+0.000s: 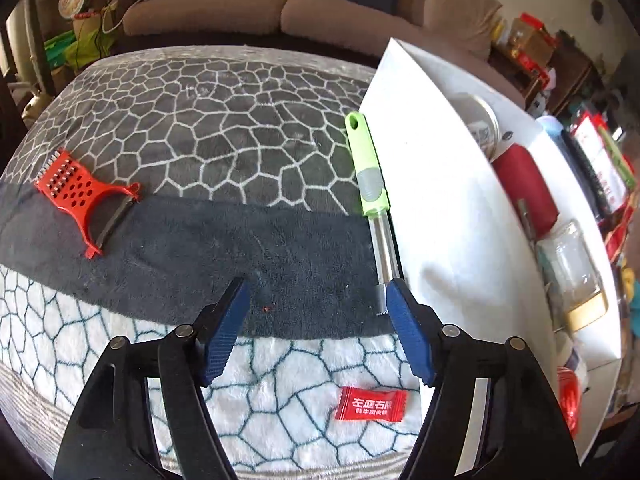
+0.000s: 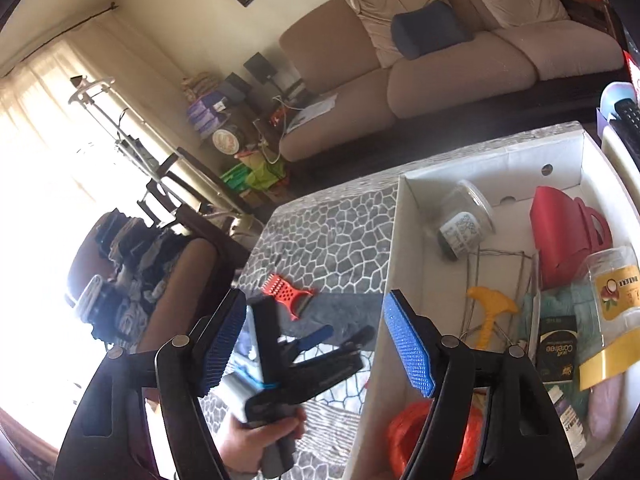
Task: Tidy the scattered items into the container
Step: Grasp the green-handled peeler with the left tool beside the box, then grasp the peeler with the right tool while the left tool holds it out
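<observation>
White cardboard box [image 1: 436,184] sits right of the left claw [image 1: 316,312], open top, already loaded w/ jars, a red pouch etc. Green-handled peeler [image 1: 370,184] lies flat along the box's outer wall, handle pointing away, metal end just beside the claw's right fingertip. Red grater-peeler [image 1: 82,196] lies flat well off to the upper left. Red candy wrapper [image 1: 371,403] lies flat below the claw, near the box.
</observation>
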The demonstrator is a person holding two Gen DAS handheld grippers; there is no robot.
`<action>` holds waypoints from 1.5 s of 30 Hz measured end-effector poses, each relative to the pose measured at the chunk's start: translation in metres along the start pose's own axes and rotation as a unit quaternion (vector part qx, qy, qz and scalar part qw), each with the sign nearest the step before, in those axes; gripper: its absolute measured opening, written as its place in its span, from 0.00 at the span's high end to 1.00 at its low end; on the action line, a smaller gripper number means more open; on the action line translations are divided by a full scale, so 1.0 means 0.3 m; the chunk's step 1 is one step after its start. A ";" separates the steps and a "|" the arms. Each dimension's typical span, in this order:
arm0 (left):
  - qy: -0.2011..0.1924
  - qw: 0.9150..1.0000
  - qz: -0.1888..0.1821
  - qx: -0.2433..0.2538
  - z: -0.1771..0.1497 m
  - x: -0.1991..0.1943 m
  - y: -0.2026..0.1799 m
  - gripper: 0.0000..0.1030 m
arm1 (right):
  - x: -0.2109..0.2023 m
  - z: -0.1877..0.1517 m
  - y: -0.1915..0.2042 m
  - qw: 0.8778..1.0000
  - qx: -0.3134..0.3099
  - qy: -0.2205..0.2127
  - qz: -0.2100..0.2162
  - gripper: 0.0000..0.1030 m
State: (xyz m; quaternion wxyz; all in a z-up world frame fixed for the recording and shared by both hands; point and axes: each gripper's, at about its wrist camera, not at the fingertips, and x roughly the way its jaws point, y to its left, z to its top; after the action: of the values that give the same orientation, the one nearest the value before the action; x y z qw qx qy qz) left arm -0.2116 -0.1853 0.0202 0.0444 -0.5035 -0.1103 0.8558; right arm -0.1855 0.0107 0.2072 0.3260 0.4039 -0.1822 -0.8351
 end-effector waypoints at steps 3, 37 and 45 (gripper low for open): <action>0.003 1.000 -0.001 0.005 0.004 0.039 -0.007 0.46 | 0.010 -0.014 0.006 1.000 -0.007 0.007 -0.005 0.28; 0.045 0.893 -0.184 0.407 -0.001 0.052 -0.128 0.82 | 0.053 -0.118 -0.204 0.997 -0.035 0.062 -0.039 0.26; 0.025 0.909 -0.231 0.347 -0.093 -0.196 0.033 0.83 | 0.119 -0.171 -0.124 0.995 -0.034 0.093 -0.014 0.26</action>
State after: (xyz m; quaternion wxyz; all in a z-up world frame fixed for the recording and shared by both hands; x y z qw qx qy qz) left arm -0.1582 -0.2020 0.0550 0.4153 -0.4377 0.0810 0.7933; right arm -0.1761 0.0110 0.1352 0.3436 0.4707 -0.1173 -0.8041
